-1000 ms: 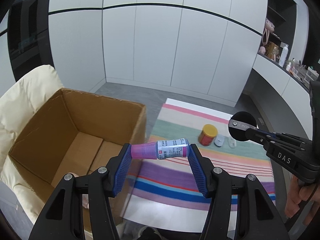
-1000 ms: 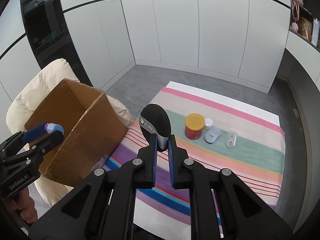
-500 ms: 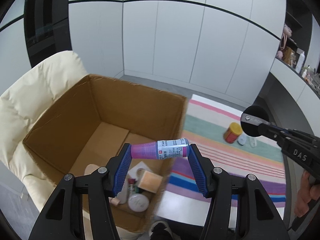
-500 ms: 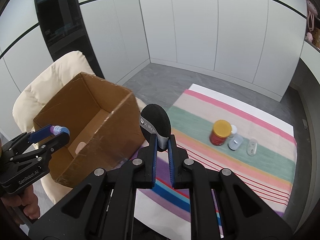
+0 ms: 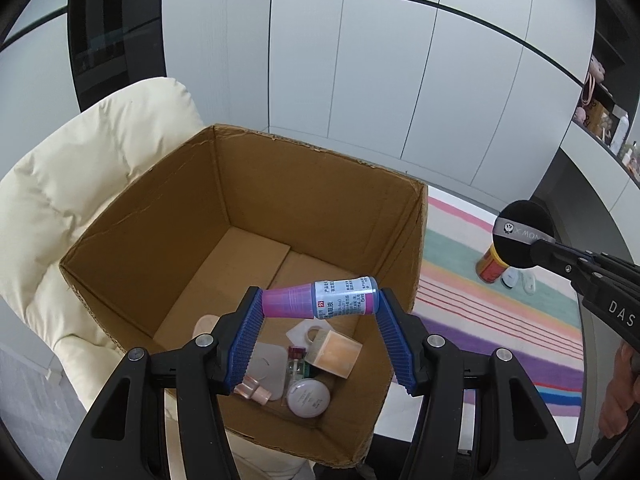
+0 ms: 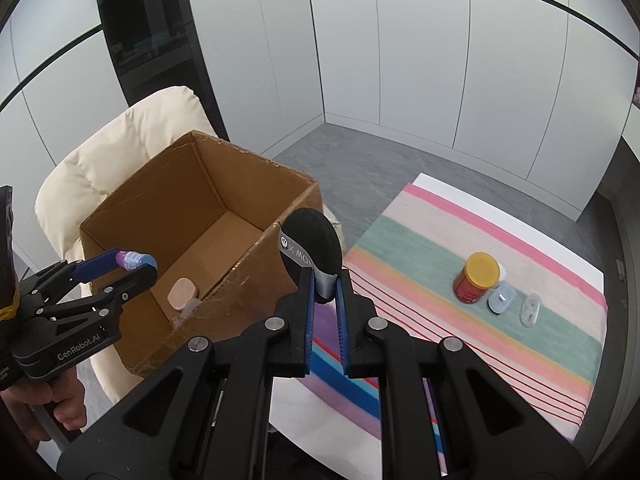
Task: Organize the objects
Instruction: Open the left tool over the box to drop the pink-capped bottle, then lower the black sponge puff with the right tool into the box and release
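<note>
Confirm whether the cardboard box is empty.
No, the cardboard box already holds several small things on its floor, among them a round white jar.

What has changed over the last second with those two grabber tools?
The left gripper carried the pink-capped bottle from the striped cloth to above the cardboard box; its jaws have just been opening. The right gripper followed, gripping the black puff. Table items stayed.

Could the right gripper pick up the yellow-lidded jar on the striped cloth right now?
Probably not yet: the right gripper is already shut on a black puff. The way to the jar looks free, with only small things beside it.
</note>
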A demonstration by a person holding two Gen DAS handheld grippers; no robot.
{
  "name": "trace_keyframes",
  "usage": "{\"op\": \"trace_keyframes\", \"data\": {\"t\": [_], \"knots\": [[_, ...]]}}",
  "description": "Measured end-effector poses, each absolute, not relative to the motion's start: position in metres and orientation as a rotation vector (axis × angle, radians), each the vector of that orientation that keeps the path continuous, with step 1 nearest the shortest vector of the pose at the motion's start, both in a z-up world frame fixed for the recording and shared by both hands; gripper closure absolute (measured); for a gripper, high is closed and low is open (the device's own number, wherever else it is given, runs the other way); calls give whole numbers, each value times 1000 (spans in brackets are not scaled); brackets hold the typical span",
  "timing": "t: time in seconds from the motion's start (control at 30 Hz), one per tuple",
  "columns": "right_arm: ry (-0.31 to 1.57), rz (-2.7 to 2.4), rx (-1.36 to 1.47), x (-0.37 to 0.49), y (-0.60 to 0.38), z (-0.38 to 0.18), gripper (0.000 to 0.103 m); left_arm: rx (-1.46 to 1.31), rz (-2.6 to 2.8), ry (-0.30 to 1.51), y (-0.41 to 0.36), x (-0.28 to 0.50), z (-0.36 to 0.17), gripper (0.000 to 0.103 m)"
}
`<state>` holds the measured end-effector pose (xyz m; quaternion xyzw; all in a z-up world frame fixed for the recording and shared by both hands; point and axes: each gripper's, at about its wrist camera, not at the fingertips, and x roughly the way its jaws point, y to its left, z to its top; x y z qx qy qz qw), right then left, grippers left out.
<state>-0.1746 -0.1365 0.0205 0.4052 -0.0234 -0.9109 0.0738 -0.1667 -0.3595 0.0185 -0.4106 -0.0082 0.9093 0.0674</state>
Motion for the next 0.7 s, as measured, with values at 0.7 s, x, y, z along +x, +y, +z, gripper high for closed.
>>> {"op": "trace_keyframes", "data": {"t": [0.7], "knots": [[-11, -2644, 1164, -191, -207, 22, 93, -1190, 2856, -63, -409, -143, 35, 25]]}}
